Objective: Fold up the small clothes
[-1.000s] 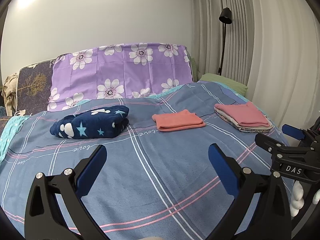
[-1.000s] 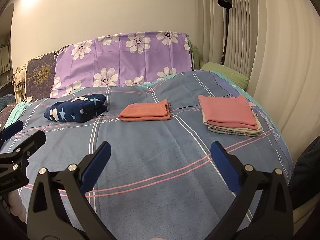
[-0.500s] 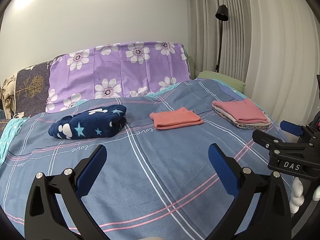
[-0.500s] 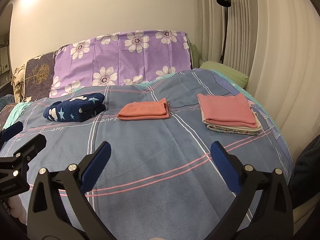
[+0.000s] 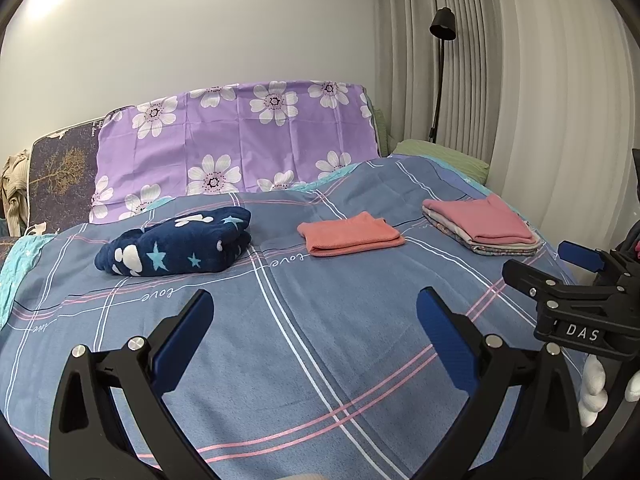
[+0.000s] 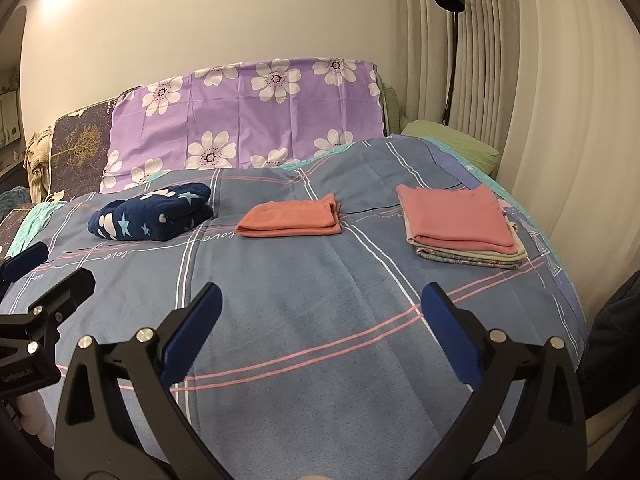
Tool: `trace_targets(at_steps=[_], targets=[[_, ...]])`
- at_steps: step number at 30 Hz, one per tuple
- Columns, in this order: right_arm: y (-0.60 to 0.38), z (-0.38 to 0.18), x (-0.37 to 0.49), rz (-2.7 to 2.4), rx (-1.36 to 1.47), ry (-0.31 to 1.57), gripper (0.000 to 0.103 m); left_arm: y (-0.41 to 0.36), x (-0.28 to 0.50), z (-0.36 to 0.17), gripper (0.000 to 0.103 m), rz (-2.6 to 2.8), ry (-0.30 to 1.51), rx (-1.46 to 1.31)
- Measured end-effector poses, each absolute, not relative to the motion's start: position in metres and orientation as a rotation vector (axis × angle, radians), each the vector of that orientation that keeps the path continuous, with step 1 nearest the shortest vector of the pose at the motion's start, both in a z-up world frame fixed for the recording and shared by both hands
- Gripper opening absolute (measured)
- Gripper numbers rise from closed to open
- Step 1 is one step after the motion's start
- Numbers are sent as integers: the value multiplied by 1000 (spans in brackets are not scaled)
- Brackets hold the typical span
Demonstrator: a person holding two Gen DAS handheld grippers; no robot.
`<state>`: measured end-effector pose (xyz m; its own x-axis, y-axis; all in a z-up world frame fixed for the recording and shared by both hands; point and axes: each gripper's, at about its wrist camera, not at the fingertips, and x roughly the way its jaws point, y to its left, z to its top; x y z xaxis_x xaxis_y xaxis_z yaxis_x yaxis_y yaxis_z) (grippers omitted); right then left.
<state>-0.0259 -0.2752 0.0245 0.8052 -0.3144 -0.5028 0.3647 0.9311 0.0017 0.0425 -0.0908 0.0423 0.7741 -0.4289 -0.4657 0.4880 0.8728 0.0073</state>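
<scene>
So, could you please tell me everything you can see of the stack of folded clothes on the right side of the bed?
The stack of folded clothes lies flat on the blue plaid bedspread, near its right edge, apart from the orange folded cloth. A pink garment sits on top, smooth and roughly square. Under it show the edges of several thinner layers, pale cream and a faint multicoloured print. The fabric looks soft, like cotton knit. Neither gripper touches it; only the bedspread does.

"DAS" stands on the right hand-held gripper (image 5: 560, 264) at 3 o'clock; "love" repeats along the bedspread (image 5: 320, 320) stripes.
</scene>
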Motion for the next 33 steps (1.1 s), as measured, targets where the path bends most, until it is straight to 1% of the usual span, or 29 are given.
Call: trace_targets(at_steps=[33], targets=[[-278, 20, -25, -364, 98, 529, 101, -90, 44, 36, 102, -501, 474, 147]])
